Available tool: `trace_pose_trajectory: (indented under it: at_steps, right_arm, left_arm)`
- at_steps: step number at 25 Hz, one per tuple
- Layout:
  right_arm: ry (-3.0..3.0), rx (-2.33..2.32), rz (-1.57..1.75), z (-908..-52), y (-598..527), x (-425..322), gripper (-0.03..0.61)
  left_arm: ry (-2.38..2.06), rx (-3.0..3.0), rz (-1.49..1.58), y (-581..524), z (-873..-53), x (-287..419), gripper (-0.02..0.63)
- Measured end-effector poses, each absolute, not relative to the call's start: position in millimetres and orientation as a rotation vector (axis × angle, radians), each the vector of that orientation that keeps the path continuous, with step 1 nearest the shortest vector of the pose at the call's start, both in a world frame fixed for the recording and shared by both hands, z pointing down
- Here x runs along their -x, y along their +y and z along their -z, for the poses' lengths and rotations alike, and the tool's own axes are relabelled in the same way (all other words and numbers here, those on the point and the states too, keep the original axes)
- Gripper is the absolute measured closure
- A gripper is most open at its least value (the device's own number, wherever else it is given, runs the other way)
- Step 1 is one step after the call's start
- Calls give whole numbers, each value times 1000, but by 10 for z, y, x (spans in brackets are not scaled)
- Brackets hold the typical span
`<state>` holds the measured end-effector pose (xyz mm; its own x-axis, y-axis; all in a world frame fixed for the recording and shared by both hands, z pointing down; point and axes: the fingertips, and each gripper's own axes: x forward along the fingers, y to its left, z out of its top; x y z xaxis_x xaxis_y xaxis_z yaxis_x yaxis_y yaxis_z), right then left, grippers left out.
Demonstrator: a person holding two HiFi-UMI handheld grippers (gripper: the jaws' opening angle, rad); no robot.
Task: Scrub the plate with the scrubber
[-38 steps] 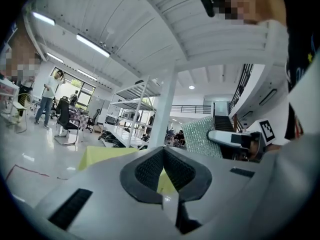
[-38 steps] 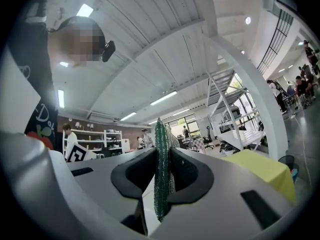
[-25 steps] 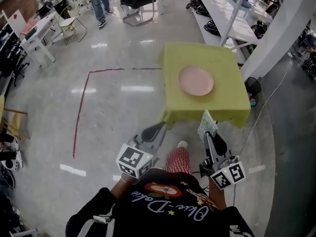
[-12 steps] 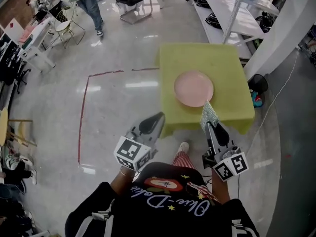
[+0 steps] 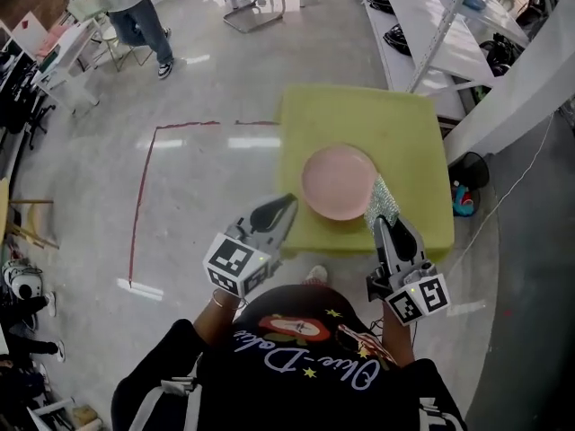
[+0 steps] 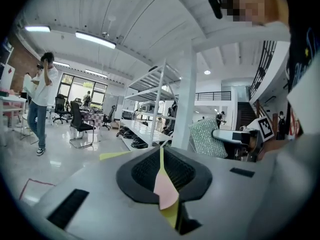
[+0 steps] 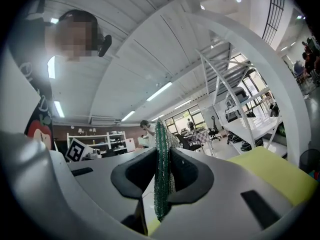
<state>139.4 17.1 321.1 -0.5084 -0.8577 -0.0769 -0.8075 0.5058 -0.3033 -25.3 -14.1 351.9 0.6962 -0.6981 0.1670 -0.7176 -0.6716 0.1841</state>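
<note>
- Both claws have come forward since the earlier frames, and the yellow counter (image 5: 404, 133) now lies close ahead of them.
- The left claw (image 5: 280, 206) is closed tight with nothing in it, by the counter's near left edge.
- The right claw (image 5: 388, 229) pinches the sparkly green scrubber (image 5: 381, 202), which stands upright.
- The scrubber's tip shows at the right rim of the pink plate (image 5: 337, 182); I cannot tell whether they touch.
- The plate lies mid-counter.
- A person (image 5: 135, 12) stands far off.
</note>
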Motion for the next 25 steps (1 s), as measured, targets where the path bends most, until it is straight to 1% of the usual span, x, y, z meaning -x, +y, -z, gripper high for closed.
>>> trace_pose_trajectory:
  at_steps: [5,12,20,25]
  right_arm:
    - [2568,1376,371,-3353,-190,-1553,517]
    - [2609,1343,414,-3495,-501,-1527,517]
    - [2637,1459,452,-3766,-791,-1401,517]
    - [2708,1565,470,-4120,-1113,-1368,517]
  left_arm:
    - [-1227,-2591,-152,-395,-3706,259,612]
    - [-1285,-2492,-218,-580,-3961,338,611]
    - [-1190,-2458,-264,-963,-4247,436,611]
    - [-1095,-2451,-321,-1317,-4519,305,611]
